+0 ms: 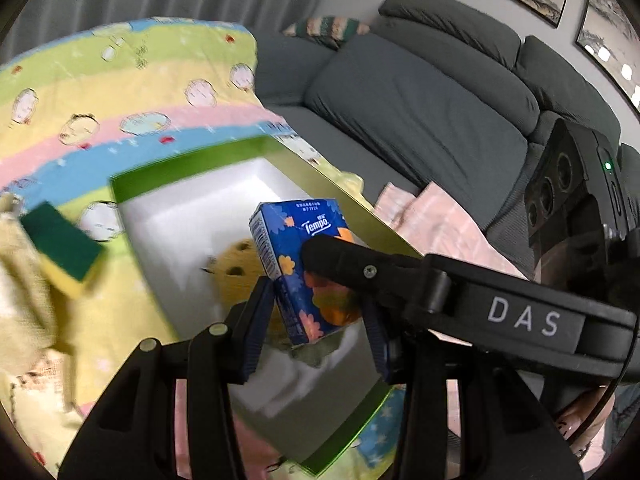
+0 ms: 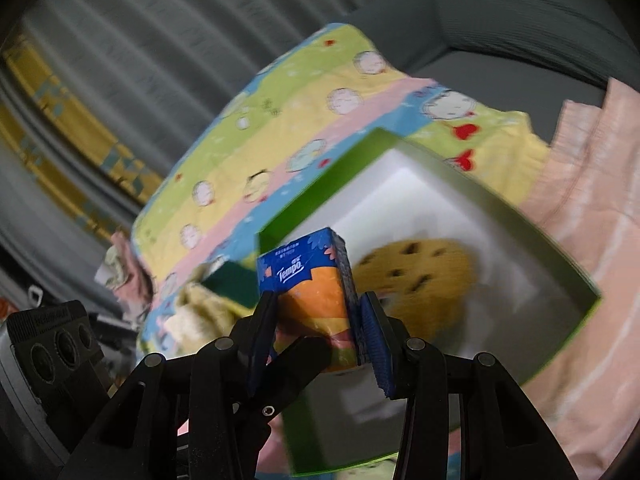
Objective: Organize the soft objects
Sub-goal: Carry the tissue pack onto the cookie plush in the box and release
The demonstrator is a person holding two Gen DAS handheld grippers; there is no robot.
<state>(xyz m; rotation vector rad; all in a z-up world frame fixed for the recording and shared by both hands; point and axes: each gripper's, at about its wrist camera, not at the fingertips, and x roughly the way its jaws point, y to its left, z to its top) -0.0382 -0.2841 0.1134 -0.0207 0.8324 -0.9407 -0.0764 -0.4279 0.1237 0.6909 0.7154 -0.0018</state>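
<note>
- Right wrist view: the green-walled box [image 2: 460,184] lies on the striped blanket [image 2: 280,120], a cookie-shaped plush [image 2: 420,276] already inside.
- The Tempo tissue pack [image 2: 308,300] hangs over the box's near edge; carry it further in before lowering it.
- The right gripper [image 2: 316,328] clamps the pack.
- The left gripper [image 1: 316,320] brackets it, grip unclear; let only one release.

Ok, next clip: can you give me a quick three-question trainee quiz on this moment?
1. True or false: the cookie plush lies inside the green-rimmed box.
2. What are the right tongs shut on? A) a sock B) the Tempo tissue pack C) a cup
3. Fill in: the sponge lying outside the box has a dark ____ top.

Key: 1 true; 2 B; 3 green.
</note>
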